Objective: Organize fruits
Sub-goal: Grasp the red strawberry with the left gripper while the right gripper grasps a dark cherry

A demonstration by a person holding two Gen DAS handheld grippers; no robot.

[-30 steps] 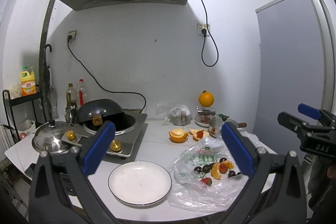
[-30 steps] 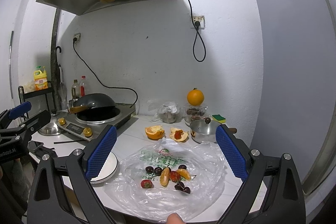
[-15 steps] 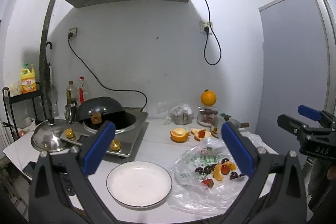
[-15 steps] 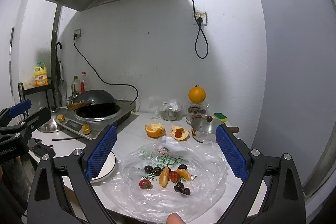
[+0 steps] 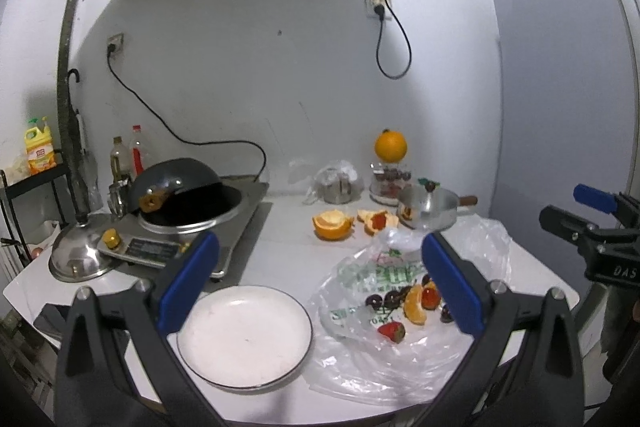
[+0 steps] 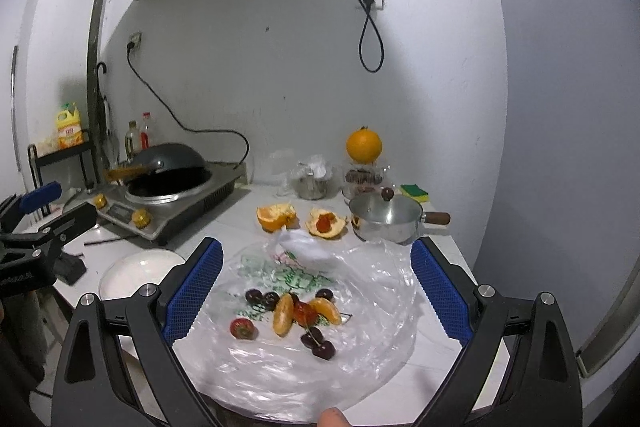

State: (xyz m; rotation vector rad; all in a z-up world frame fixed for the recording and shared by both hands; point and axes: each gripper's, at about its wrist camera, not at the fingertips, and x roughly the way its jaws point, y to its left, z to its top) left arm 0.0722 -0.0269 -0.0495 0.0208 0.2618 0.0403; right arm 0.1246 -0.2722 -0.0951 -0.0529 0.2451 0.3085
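left tongs (image 5: pixel 320 275): blue-padded fingers spread wide, nothing between them; held above the near edge of the white tabletop (image 5: pixel 280 227), over the gap between plate and bag.
steel dome lid (image 5: pixel 80 259): far left of the tabletop, beside the cooker.
silver induction cooker (image 5: pixel 160 247): left rear; dark round wok (image 5: pixel 176 183) tilted on it.
round white ceramic plate with dark rim (image 5: pixel 244 331): near left of centre, bare, just beside the bag.
clear crinkled plastic bag with green print (image 6: pixel 280 367): spread flat on the near tabletop, right of the plate.
loose fruit on bag: red strawberry (image 6: pixel 242 328) leftmost; dark cherries (image 6: pixel 262 298) behind it; orange segments (image 6: pixel 283 314) in the middle with a red piece touching them; two more cherries (image 6: pixel 318 344) nearest the camera.
orange peel halves (image 6: pixel 276 215): on the tabletop behind the bag, one cupping a red piece.
small steel saucepan with wooden handle (image 6: pixel 386 221): right rear, just behind the bag.
whole orange (image 6: pixel 364 145): perched on a clear container against the wall.
right tongs (image 6: pixel 316 287): blue-padded fingers spread wide, gripping nothing; held over the bag, the fruit framed between them.
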